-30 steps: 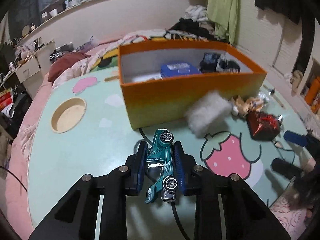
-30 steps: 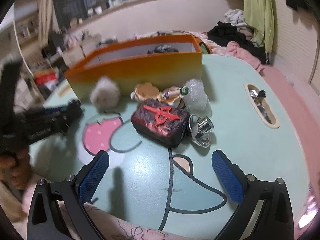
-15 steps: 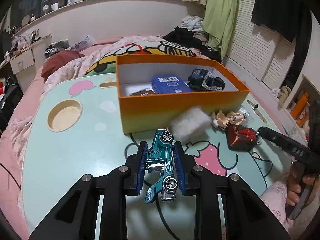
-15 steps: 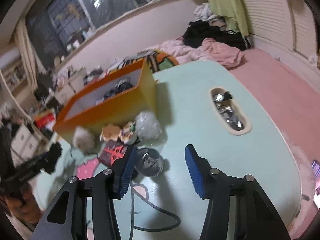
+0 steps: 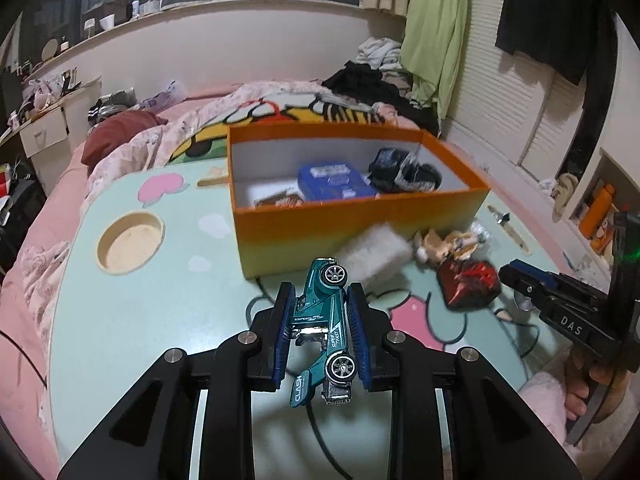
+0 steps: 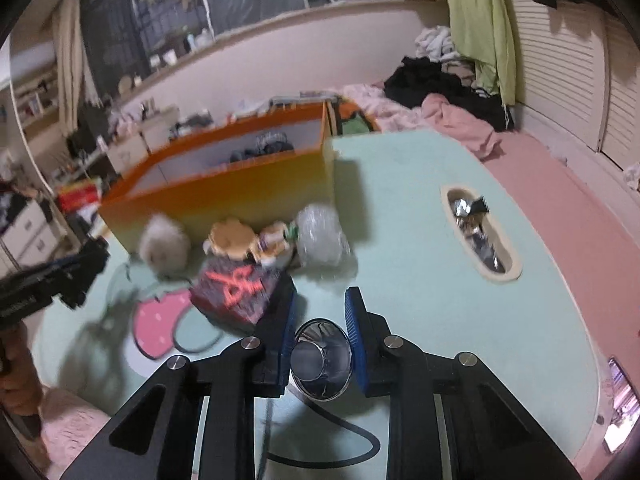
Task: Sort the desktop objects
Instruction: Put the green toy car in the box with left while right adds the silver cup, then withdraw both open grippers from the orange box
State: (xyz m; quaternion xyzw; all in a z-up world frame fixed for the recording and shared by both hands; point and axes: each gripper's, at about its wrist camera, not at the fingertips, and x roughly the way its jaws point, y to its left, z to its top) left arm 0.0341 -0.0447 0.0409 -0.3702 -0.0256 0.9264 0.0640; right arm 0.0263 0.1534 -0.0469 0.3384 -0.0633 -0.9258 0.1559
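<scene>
My left gripper [image 5: 320, 300] is shut on a teal toy car [image 5: 326, 320] and holds it above the mint table [image 5: 160, 320], short of the orange box [image 5: 360, 224]. In the right wrist view my right gripper [image 6: 320, 300] is shut on a shiny metal cup-like piece [image 6: 320, 360], its blue pads pressing both sides. Just ahead of it lie a red-and-black pouch [image 6: 236, 288], a small figurine [image 6: 240, 240], a bubble-wrap bundle [image 6: 322, 236] and a white fluffy ball [image 6: 164, 244], all against the orange box [image 6: 240, 196].
Inside the box lie a blue case [image 5: 334, 182] and a dark cloth [image 5: 404, 170]. The table has a round recess [image 5: 130, 242] at the left and an oval slot [image 6: 476, 232] with small metal bits at the right. A bed with clothes lies behind.
The right gripper's jaws went from wide open to shut on the metal piece. The left gripper kept the car and now looks further into the box.
</scene>
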